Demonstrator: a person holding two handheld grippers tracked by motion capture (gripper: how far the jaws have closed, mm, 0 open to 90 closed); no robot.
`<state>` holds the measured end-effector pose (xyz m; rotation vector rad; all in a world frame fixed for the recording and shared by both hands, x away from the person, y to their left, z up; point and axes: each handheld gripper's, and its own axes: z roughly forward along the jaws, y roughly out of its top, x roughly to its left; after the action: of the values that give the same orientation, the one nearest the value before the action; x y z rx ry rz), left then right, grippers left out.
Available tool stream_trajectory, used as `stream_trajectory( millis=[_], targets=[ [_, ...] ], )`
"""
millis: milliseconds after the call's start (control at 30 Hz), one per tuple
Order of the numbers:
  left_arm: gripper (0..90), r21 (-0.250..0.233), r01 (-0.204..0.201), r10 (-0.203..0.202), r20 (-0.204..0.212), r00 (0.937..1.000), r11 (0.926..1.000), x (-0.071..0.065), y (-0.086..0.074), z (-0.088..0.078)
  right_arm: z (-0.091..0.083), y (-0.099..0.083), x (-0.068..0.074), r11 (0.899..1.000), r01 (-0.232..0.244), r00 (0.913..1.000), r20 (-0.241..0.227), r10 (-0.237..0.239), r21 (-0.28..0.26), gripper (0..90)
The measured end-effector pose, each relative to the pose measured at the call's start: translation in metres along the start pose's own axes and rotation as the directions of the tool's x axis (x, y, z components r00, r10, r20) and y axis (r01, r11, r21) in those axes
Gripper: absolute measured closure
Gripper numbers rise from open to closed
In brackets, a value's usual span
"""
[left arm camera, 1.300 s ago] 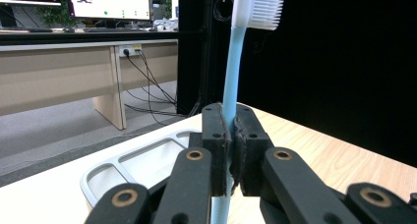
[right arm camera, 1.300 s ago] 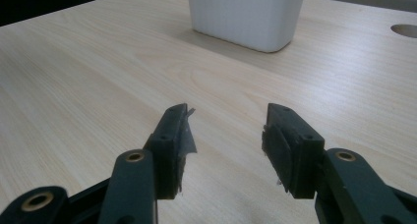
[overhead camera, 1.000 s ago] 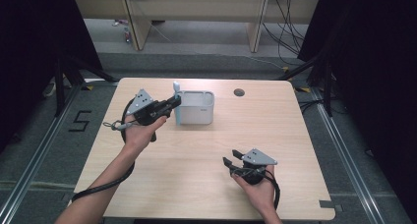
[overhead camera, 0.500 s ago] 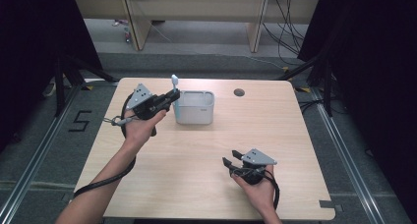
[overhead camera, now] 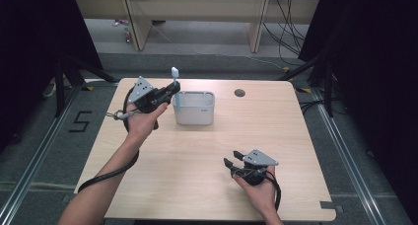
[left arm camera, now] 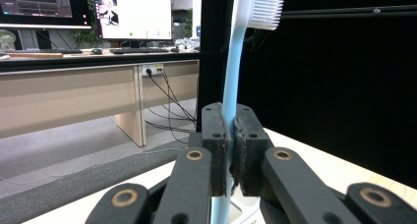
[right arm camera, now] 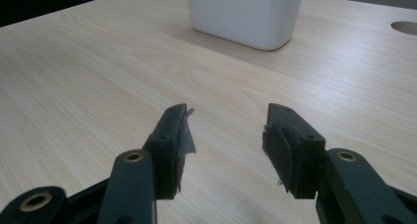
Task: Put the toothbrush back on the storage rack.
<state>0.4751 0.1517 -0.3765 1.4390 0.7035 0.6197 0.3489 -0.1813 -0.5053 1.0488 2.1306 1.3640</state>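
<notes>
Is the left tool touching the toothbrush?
Touching. In the left gripper view, the left tool has both pads clamped on the toothbrush handle, no gap either side.

One toothbrush [overhead camera: 174,74], one white bin [overhead camera: 194,108], two tongs, one table [overhead camera: 197,151]

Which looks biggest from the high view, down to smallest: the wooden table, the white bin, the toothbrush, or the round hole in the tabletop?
1. The table, by far the largest.
2. The white bin.
3. The toothbrush; the left gripper covers part of its handle and its lower end goes down into the bin.
4. The round hole, smallest.
</notes>
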Motion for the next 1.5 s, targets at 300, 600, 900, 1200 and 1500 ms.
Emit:
stream_trajectory(
  millis=[300, 600, 900, 1200, 1500],
  targets=[
    [84.7, -0.007, -0.013, 0.013, -0.022, 0.9997, 0.9999, 0.008, 0.000, 0.007, 0.000, -0.001, -0.001, 1.000, 0.001, 0.9999, 0.010, -0.001, -0.002, 51.4],
    [84.6, -0.012, -0.021, 0.021, -0.043, 0.9989, 0.9997, 0.014, -0.001, 0.015, 0.000, -0.001, -0.002, 1.000, 0.015, 0.9998, 0.012, -0.014, -0.007, 51.1],
    [84.6, -0.005, -0.031, 0.031, -0.063, 0.9976, 0.9995, 0.019, -0.003, 0.022, 0.000, -0.002, -0.002, 1.000, 0.014, 0.9998, 0.014, -0.014, -0.014, 51.1],
    [84.6, -0.003, -0.036, 0.036, -0.067, 0.9971, 0.9993, 0.022, -0.006, 0.028, -0.001, -0.002, -0.001, 1.000, -0.010, 0.9999, 0.000, 0.010, -0.014, 51.0],
    [84.6, 0.026, -0.040, 0.042, -0.078, 0.9961, 0.9988, 0.025, -0.015, 0.034, -0.001, -0.001, -0.002, 1.000, 0.002, 1.0000, 0.000, -0.002, -0.013, 51.0]
  ],
)
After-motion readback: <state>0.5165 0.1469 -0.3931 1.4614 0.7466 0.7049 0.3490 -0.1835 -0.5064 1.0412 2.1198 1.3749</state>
